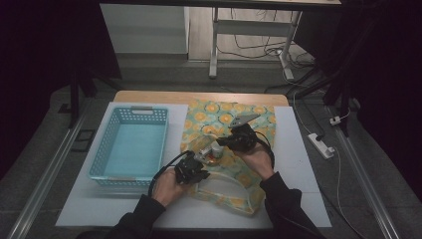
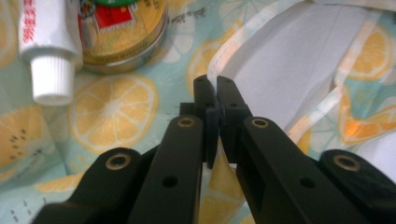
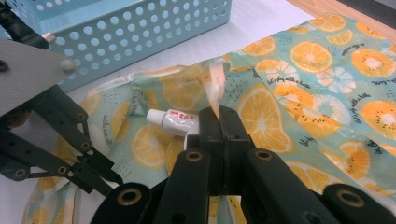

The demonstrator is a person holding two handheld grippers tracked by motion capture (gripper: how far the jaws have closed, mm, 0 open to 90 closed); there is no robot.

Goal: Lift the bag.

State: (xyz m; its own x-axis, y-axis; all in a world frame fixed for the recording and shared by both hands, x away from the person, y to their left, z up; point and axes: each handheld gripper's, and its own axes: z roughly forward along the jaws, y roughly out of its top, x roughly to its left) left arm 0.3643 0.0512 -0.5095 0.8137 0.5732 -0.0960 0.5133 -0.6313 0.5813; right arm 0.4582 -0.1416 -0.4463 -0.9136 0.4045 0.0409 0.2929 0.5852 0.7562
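A cloth bag (image 1: pixel 239 124) printed with orange and kiwi slices lies on the white mat. A white tube (image 2: pixel 46 46) and a round gold tin (image 2: pixel 126 42) rest on the bag, side by side. My left gripper (image 2: pixel 214 88) is shut on the bag's pale hem, just short of the tin. In the high view the left gripper (image 1: pixel 201 173) is at the bag's near left edge. My right gripper (image 3: pixel 218 114) is shut on a raised fold of the bag, with the tube (image 3: pixel 173 120) right behind it. Seen from above, the right gripper (image 1: pixel 223 144) is over the bag's middle.
A light blue perforated basket (image 1: pixel 104 149) stands on the mat left of the bag, with nothing visible in it. The wooden table edge (image 1: pixel 149 96) runs along the back. Bare white mat (image 1: pixel 298 164) lies right of the bag.
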